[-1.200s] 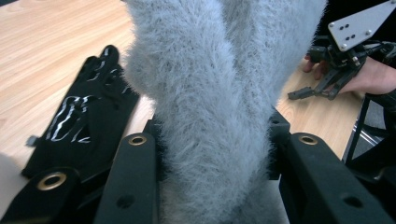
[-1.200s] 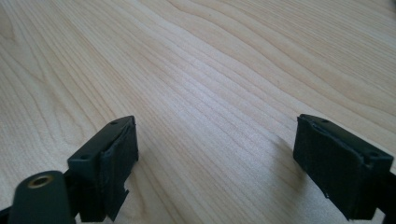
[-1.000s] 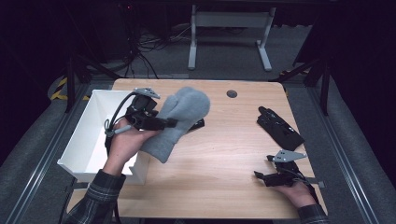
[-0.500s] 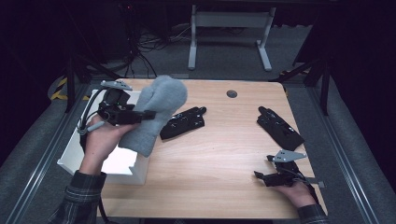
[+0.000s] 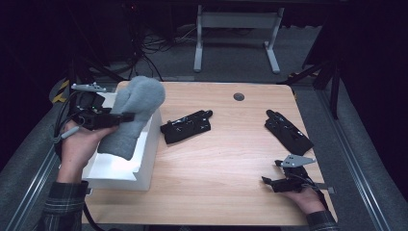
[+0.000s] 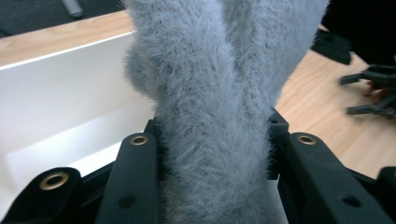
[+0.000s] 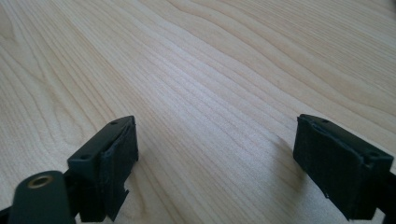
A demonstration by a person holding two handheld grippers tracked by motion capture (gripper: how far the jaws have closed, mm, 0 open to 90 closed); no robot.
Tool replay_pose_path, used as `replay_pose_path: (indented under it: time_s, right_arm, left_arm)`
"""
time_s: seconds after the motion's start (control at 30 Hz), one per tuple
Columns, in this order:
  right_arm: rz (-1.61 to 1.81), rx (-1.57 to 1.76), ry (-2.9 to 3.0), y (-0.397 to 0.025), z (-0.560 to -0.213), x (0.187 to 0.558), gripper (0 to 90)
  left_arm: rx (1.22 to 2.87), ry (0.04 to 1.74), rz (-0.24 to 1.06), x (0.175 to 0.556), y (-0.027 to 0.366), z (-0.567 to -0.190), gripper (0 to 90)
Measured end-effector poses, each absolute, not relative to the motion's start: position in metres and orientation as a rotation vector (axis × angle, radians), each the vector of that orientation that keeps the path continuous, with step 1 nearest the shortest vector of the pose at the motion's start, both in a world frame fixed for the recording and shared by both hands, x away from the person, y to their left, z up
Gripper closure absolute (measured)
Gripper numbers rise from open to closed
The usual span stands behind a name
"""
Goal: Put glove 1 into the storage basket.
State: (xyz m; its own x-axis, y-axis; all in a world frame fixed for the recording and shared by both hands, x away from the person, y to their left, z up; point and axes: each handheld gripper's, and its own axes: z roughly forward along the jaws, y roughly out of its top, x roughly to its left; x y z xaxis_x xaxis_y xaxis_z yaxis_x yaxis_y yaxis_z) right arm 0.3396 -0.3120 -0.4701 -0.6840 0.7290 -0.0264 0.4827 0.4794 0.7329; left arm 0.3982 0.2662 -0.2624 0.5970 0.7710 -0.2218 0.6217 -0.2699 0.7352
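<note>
A fluffy grey cloth (image 5: 132, 113) hangs over the white box (image 5: 115, 168) at the table's left, folded and drooping toward the inside. My left gripper (image 5: 126, 116) is shut on the grey cloth (image 6: 219, 116), whose pile bulges between the two black jaws above the box wall (image 6: 60, 100). Near the front right corner of the table, my right gripper (image 5: 268, 182) rests low and open. Its jaws stand wide apart over bare wood (image 7: 210, 121).
A black flat part (image 5: 186, 127) lies mid-table just right of the box. Another black part (image 5: 287, 132) lies at the right side. A dark round hole (image 5: 238, 96) marks the far edge. Cables and a metal stand sit on the floor beyond.
My left gripper has carried the grey cloth leftward from mid-table to above the white box. The right gripper has stayed still.
</note>
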Motion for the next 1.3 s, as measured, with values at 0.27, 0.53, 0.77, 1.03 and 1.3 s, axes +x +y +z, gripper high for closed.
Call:
replay_pose_path:
  time_s: [0.27, 0.53, 0.77, 1.03, 1.3]
  right_arm:
    - [1.029, 1.021, 2.395, -0.312, -0.470, 0.340, 14.3]
    - [1.029, 1.021, 2.395, -0.312, -0.470, 0.340, 14.3]
    - [1.029, 1.021, 2.395, -0.312, -0.470, 0.340, 14.3]
    - [1.029, 1.021, 2.395, -0.312, -0.470, 0.340, 14.3]
    - [1.029, 1.021, 2.395, -0.312, -0.470, 0.340, 14.3]
  left_arm:
    - [1.973, 1.211, 0.199, 0.405, 0.292, -0.290, 62.1]
    - [1.989, 1.279, 0.145, 0.414, 0.297, -0.321, 62.0]
    - [2.015, 1.340, 0.107, 0.425, 0.295, -0.349, 61.9]
    - [2.050, 1.402, 0.031, 0.440, 0.294, -0.385, 61.3]
    - [2.079, 1.452, -0.024, 0.450, 0.294, -0.412, 57.8]
